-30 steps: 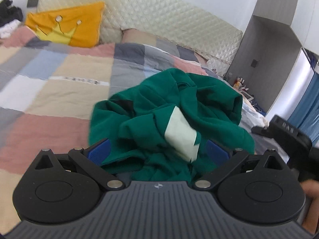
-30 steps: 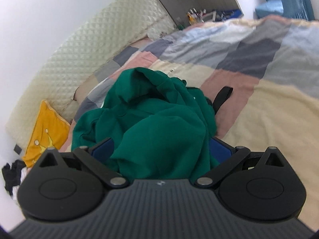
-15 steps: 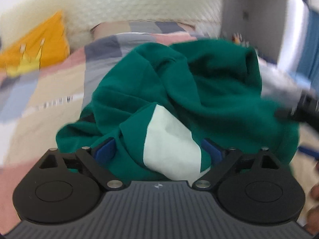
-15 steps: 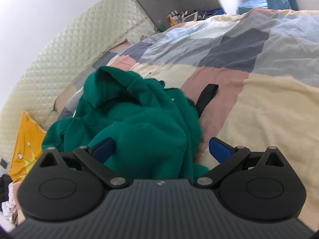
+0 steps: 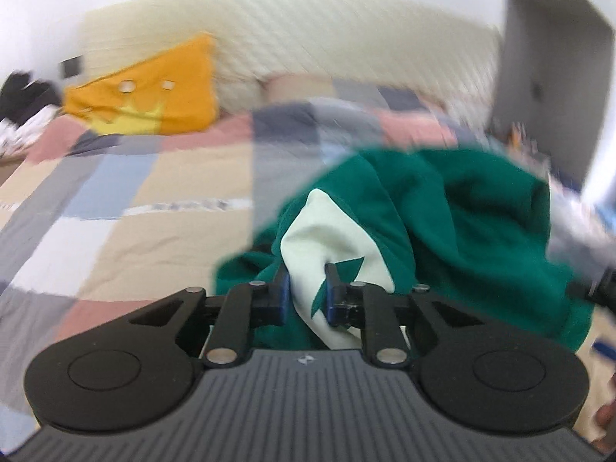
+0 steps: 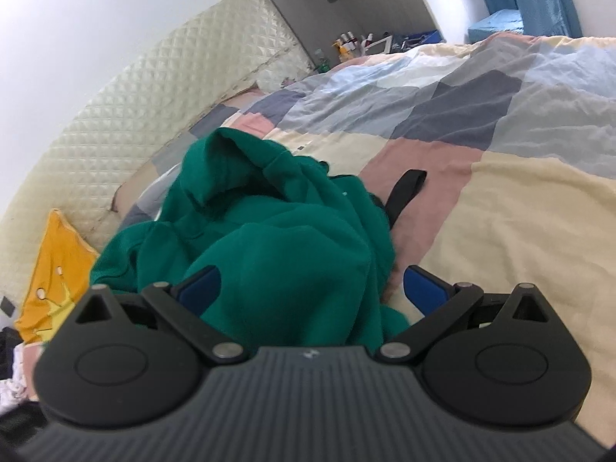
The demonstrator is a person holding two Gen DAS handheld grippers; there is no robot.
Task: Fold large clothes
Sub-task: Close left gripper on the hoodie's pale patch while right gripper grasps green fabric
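A crumpled green garment (image 5: 462, 211) with a pale white patch (image 5: 327, 231) lies heaped on the patchwork bed quilt (image 5: 134, 192). In the blurred left wrist view my left gripper (image 5: 306, 288) is closing its jaws, and the blue pads pinch a fold of the white patch between them. In the right wrist view the same green garment (image 6: 277, 238) bulges up between the wide jaws of my right gripper (image 6: 312, 281), which is open. The cloth covers part of its left pad, while its right pad stands free of the cloth over the quilt (image 6: 519, 192).
A black strap (image 6: 404, 188) lies on the quilt just right of the garment. A yellow crown pillow (image 5: 154, 96) leans on the quilted headboard (image 5: 308, 38). A grey cabinet (image 5: 558, 77) stands at the bed's right side. Dark clothes (image 5: 23, 92) sit at the far left.
The left jaws went from wide apart to pinched on the white patch, and the left view swung so the garment now sits to the right. The right gripper stays open and hardly moved.
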